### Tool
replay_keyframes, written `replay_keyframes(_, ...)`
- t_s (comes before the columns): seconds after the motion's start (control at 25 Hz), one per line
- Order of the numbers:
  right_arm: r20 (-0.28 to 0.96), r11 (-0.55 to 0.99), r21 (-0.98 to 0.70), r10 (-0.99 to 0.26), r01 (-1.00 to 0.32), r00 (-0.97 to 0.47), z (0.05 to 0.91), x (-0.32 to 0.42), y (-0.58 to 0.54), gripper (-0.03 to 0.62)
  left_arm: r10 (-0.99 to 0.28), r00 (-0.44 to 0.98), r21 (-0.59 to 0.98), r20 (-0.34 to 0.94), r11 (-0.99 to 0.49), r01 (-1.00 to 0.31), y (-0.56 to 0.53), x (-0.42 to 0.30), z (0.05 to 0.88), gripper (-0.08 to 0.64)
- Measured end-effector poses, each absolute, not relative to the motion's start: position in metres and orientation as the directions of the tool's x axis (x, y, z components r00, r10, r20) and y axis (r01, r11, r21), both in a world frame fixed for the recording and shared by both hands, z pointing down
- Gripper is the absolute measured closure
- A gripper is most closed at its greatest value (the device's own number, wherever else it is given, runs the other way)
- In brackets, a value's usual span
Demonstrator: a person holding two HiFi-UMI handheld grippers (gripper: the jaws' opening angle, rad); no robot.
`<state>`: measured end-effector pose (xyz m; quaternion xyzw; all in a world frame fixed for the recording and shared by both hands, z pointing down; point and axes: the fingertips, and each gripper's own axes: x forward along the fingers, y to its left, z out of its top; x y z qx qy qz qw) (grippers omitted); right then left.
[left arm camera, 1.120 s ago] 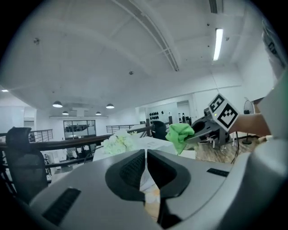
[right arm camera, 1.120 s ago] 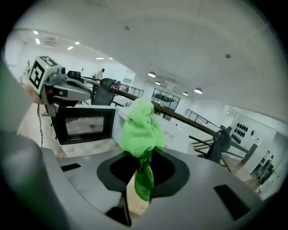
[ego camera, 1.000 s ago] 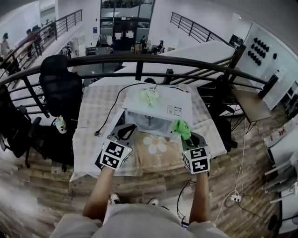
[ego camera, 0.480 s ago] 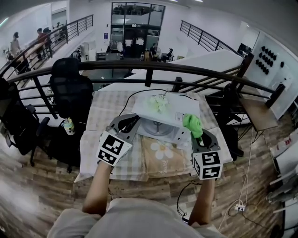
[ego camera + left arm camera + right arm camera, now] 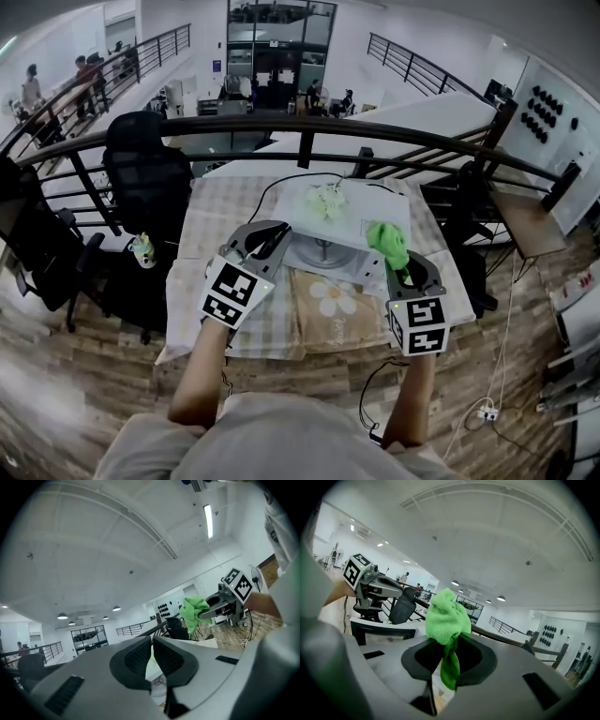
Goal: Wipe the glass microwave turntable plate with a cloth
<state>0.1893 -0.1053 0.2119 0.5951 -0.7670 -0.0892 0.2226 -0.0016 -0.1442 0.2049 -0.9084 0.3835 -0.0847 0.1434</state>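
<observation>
The glass turntable plate (image 5: 323, 253) lies inside the open white microwave (image 5: 361, 217), its centre hub showing. My left gripper (image 5: 270, 240) hovers just left of the plate, at the microwave's front. Its jaws (image 5: 152, 639) stand shut with a hair gap and grip nothing. Through that gap the plate (image 5: 159, 680) shows beyond. My right gripper (image 5: 400, 265) is at the microwave's right front corner, shut on a bright green cloth (image 5: 386, 239). The cloth (image 5: 446, 616) bunches above the jaws (image 5: 450, 641) and hangs down between them. Both grippers tilt up toward the ceiling.
The microwave stands on a table with a checked tablecloth (image 5: 202, 272); a daisy-print mat (image 5: 337, 300) lies before it. Pale flowers (image 5: 326, 199) rest on its top. A black cable (image 5: 258, 202) trails left. A black chair (image 5: 145, 178) and railing (image 5: 375, 131) lie beyond.
The left gripper has risen and moved closer to the microwave opening. The right gripper keeps the cloth and has shifted little. The head view has swung slightly.
</observation>
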Motion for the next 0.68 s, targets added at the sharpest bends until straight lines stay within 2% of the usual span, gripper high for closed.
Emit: replay_keyframes(0.68, 0.279, 0.293, 0.389, -0.941, -0.873, -0.192, 0.232, 0.192, -0.116, 0.514, -0.691, 0.719, -0.284, 0.075, -0.705, -0.649, -0.149, 0.010, 0.220, 0.532)
